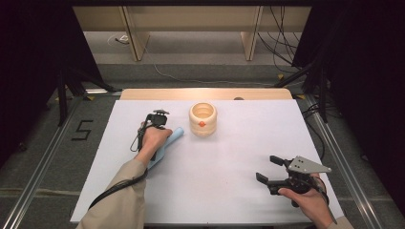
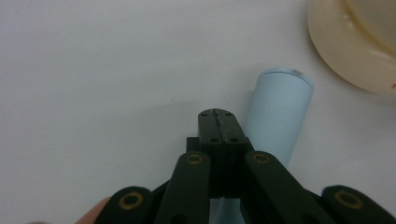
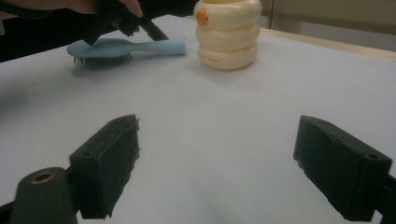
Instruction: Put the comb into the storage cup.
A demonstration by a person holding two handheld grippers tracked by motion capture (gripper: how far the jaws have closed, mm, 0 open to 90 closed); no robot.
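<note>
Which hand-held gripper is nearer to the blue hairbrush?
Left. The left hand-held gripper is shut just above the blue hairbrush handle; the right hand-held gripper is open, far across the table.

"5" on floor (image 1: 83, 130).

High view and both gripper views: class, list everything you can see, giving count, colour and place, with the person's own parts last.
Hairbrush: one, light blue, bristles down on the table's left half, handle pointing at the holder.
Ribbed holder: one, cream with an orange spot, upright at table centre-back.
Table: one, white top.
Left tool: one, black, jaws shut, beside the hairbrush handle.
Right tool: one, black, jaws open, over the table's near right.
</note>
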